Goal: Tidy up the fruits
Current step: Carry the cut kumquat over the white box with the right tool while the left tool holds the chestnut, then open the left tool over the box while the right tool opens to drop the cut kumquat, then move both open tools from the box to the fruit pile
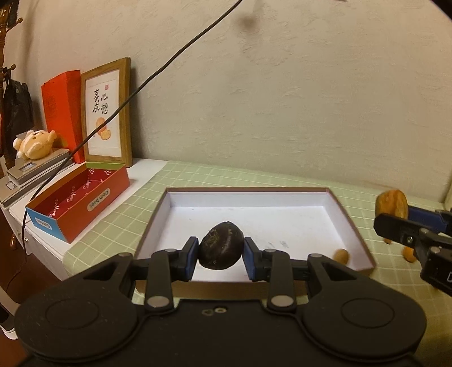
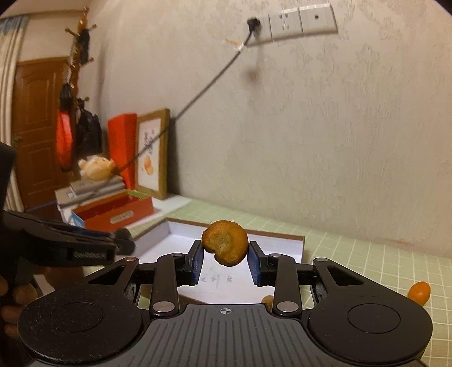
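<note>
My left gripper [image 1: 220, 255] is shut on a dark, round fruit [image 1: 221, 242] and holds it over the near part of a shallow white-lined tray [image 1: 248, 197]. A small orange fruit [image 1: 341, 255] lies in the tray's near right corner. At the right edge, my right gripper [image 1: 395, 216] carries a wrinkled orange-brown fruit [image 1: 391, 203]. In the right wrist view that gripper [image 2: 225, 255] is shut on the orange-brown fruit [image 2: 225, 242] above the tray [image 2: 282, 242]. The left gripper [image 2: 124, 240] shows at the left, its fruit hidden. A small orange fruit [image 2: 419, 292] lies on the cloth to the right.
A green checked tablecloth [image 1: 197, 175] covers the table. An open red box [image 1: 76, 209], a framed picture [image 1: 108, 113], a plush toy [image 1: 35, 144] and stacked books stand at the left. A black cable [image 1: 158, 73] slants down from the wall socket [image 2: 285, 22]. More small orange fruits [image 1: 408, 255] lie right of the tray.
</note>
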The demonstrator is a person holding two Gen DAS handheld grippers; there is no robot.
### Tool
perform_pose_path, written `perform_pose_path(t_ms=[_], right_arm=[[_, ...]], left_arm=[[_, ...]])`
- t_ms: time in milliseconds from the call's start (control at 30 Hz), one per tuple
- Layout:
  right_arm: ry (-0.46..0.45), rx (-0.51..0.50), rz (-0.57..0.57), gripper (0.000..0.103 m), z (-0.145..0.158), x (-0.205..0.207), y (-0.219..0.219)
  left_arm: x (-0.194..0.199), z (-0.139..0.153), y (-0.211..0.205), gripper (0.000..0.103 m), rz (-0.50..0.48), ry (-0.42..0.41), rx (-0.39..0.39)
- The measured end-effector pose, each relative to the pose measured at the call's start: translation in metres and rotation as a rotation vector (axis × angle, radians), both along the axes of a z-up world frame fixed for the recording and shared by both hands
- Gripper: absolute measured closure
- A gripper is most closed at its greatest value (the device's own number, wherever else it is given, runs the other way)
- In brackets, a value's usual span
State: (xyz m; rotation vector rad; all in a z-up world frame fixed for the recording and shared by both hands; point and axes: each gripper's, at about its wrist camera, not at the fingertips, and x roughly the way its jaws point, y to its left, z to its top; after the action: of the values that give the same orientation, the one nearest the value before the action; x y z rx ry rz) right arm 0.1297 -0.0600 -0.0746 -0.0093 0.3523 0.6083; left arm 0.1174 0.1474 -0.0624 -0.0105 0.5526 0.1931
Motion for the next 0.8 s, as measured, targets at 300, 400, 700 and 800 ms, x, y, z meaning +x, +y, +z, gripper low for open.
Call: perform_pose_path(t_ms=[300, 400, 700, 800], right_arm=[[0.048, -0.197, -0.133, 0.048, -0.021, 0.061, 0.05], [-0.126, -0.082, -0.239, 0.0, -0.002, 0.04, 0.028], [-0.156, 0.02, -0.233, 0.0, 0.008, 0.028, -0.023], [-0.126, 0.033, -0.221, 0.0, 0.005, 0.018, -0.033]], left_arm=[[0.068, -0.02, 0.038, 0.017, 0.064, 0.081, 0.031], [0.065, -0.013, 0.052, 0.017, 0.129, 0.079, -0.02], [0.008, 0.027, 0.047, 0.006, 0.188, -0.099, -0.031], [0.008, 0.019, 0.03, 0.006, 0.145, -0.036, -0.026]])
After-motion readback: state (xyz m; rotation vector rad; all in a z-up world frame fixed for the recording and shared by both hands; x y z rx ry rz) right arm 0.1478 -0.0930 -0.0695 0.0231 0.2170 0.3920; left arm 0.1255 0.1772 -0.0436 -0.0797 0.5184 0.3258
